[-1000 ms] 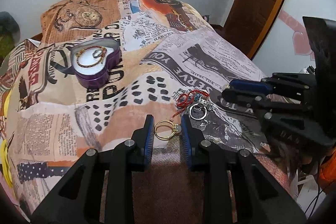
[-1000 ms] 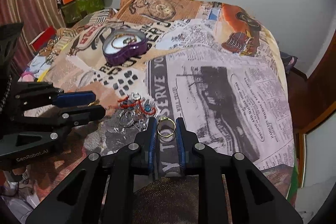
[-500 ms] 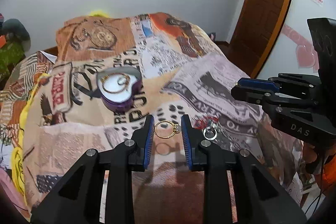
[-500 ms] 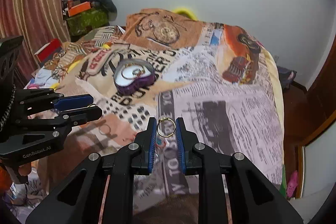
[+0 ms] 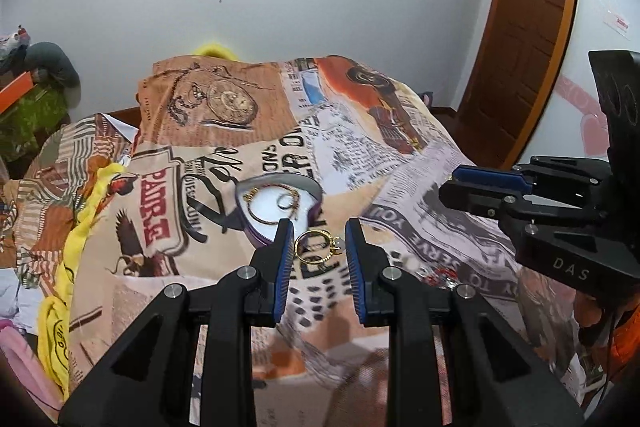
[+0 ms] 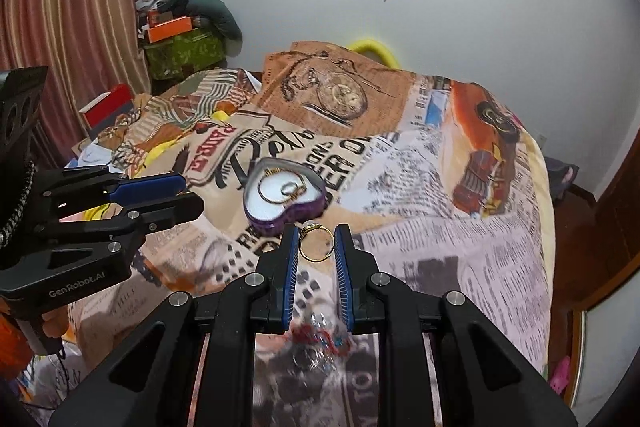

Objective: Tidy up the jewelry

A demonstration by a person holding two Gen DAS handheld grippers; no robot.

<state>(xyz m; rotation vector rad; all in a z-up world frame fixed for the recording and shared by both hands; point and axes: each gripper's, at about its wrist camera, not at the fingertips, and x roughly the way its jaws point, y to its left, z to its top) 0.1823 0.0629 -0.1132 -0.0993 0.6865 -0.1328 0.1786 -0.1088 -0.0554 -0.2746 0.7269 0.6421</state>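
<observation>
My left gripper (image 5: 318, 245) is shut on a gold ring with a small stone (image 5: 317, 246), held in the air above the bed. My right gripper (image 6: 316, 243) is shut on a plain gold ring (image 6: 316, 243), also lifted. A purple heart-shaped box (image 5: 276, 205) with a white lining lies open on the bedspread just beyond both grippers; it holds a gold bangle and a small ring (image 6: 280, 189). A pile of red-threaded jewelry and silver rings (image 6: 320, 341) lies on the bed under the right gripper, blurred. It also shows in the left wrist view (image 5: 442, 273).
The bed carries a newspaper-print spread (image 6: 440, 227). A yellow cloth (image 5: 76, 251) hangs at its left edge. Boxes and a green bag (image 6: 180, 43) stand by the curtain. A wooden door (image 5: 520, 39) is at the right. The other gripper shows at each view's side (image 5: 540, 211).
Both grippers have risen from the jewelry pile with their rings and moved toward the heart-shaped box, which now sits right beyond the fingertips.
</observation>
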